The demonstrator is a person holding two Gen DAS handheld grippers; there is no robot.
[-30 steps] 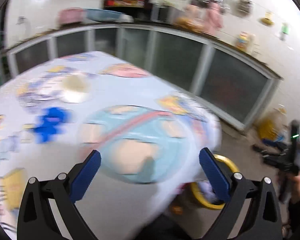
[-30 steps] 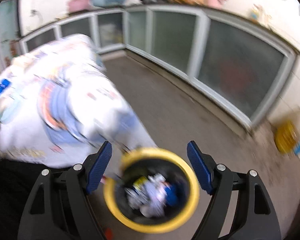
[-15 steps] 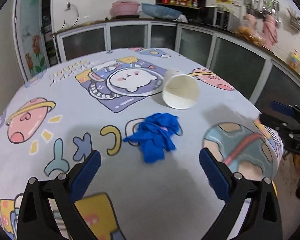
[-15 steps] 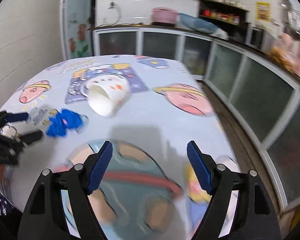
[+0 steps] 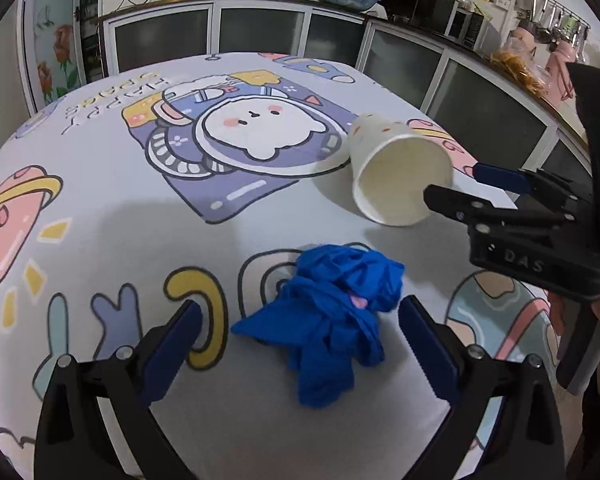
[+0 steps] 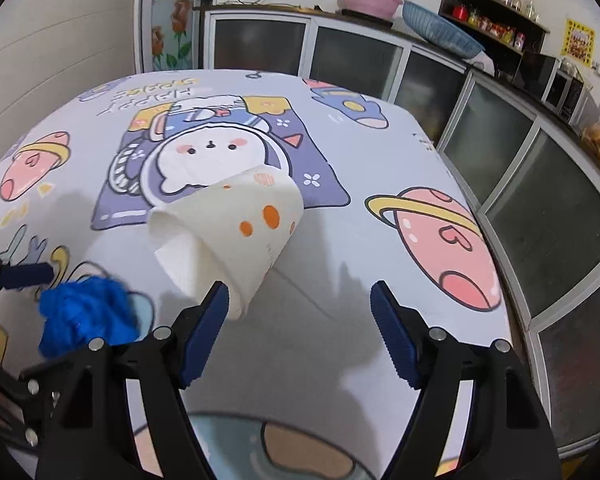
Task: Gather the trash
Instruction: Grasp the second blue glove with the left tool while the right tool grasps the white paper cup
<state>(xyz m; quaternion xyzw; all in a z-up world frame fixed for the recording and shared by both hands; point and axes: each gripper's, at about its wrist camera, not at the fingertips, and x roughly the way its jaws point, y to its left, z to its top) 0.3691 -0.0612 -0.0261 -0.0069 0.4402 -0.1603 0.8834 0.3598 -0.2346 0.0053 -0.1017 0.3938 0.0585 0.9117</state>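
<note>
1. The left gripper (image 5: 300,332) has its jaws spread wide with nothing in them; the fingers are matte black plastic with ribbed blue pads (image 5: 172,344).
2. A crumpled blue glove (image 5: 328,312), thin and rubbery with soft folds, lies on the desk between the left jaws, nearer the right pad, touching neither that can be seen.
3. The right gripper (image 6: 300,332) also has its jaws wide apart and empty, built of the same black plastic with blue ribbed pads.
4. A white paper cup (image 6: 236,236) lies on its side, a tapered cone with orange spots on its wall. Its open rim sits just beside the tip of the right gripper's left finger; whether it touches cannot be told. The cup's body lies far and left of the gap between the jaws.
5. In the left wrist view the cup (image 5: 396,176) lies beyond the glove, far and to the right, its mouth turned toward the camera, with the right gripper (image 5: 464,188) at its rim.
6. The right gripper's black body shows the raised letters "DAS".
7. The desk (image 6: 340,320) is covered by a smooth cloth printed with a white cartoon astronaut, pink ringed planets and a rocket; upside-down lettering at the far left reads "HAPPY SPACE".
</note>
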